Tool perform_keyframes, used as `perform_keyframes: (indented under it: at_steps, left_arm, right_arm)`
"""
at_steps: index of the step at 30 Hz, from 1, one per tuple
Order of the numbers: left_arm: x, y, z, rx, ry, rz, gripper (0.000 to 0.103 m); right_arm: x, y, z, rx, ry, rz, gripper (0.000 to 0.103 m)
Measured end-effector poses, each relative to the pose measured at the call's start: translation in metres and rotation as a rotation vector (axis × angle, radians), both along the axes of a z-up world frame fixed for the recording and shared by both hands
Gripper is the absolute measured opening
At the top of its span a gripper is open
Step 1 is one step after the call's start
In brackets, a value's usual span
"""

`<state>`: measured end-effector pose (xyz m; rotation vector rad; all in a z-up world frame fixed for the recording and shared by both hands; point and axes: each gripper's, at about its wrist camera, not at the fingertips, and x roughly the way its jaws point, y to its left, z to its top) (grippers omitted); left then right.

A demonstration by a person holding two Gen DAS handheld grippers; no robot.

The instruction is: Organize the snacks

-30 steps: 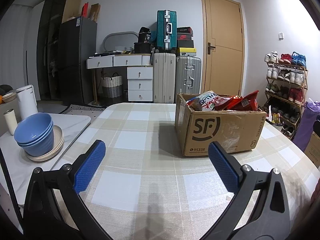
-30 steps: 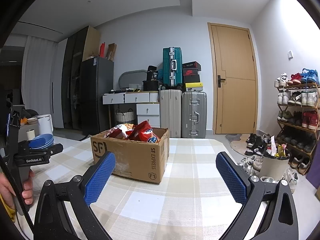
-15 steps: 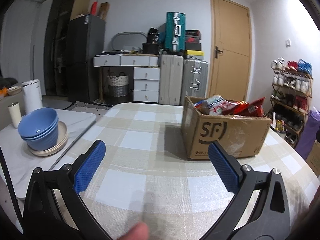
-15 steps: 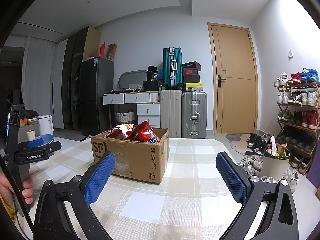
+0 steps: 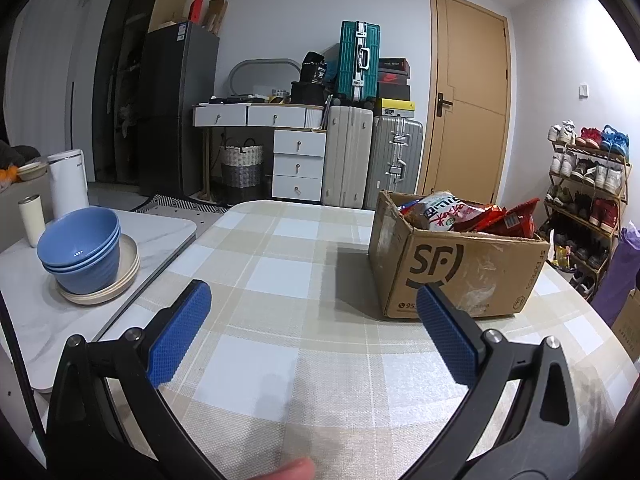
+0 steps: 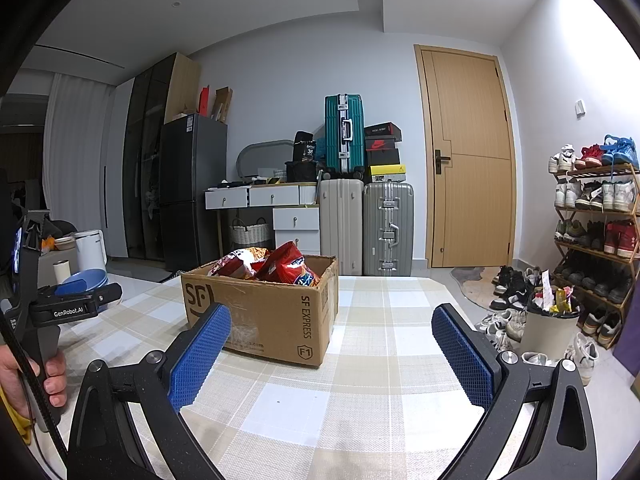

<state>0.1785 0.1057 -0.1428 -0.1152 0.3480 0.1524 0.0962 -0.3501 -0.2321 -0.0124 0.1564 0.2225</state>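
Observation:
A brown SF cardboard box (image 5: 460, 268) holding several red and white snack bags (image 5: 468, 214) stands on the checked table (image 5: 280, 280). My left gripper (image 5: 314, 320) is open and empty, above the table, near and left of the box. In the right wrist view the same box (image 6: 264, 312) with its snack bags (image 6: 280, 266) stands just beyond my right gripper (image 6: 332, 344), which is open and empty. The left gripper's body (image 6: 68, 308) shows at that view's left edge, held by a hand.
A stack of blue bowls (image 5: 82, 250) on a cream plate, a white cup (image 5: 31, 220) and a white canister (image 5: 68, 182) stand on a white side table at left. Suitcases, a drawer desk and a door are behind. A shoe rack (image 6: 592, 240) and bin (image 6: 550, 320) are at right.
The left wrist view has tilted up and swung a little left, so the box now sits further right and lower. A fingertip has come in at its bottom edge. The right gripper is almost unmoved.

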Motion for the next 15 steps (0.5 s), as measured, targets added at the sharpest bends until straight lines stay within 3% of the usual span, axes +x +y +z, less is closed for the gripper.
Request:
perform_keyframes:
  at_steps: [15]
  left_arm:
    - [0.002,-0.0059,-0.0014,-0.001,-0.005,-0.01,0.103]
  right_arm:
    - [0.0,0.0,0.0001,0.0,0.001,-0.001,0.102]
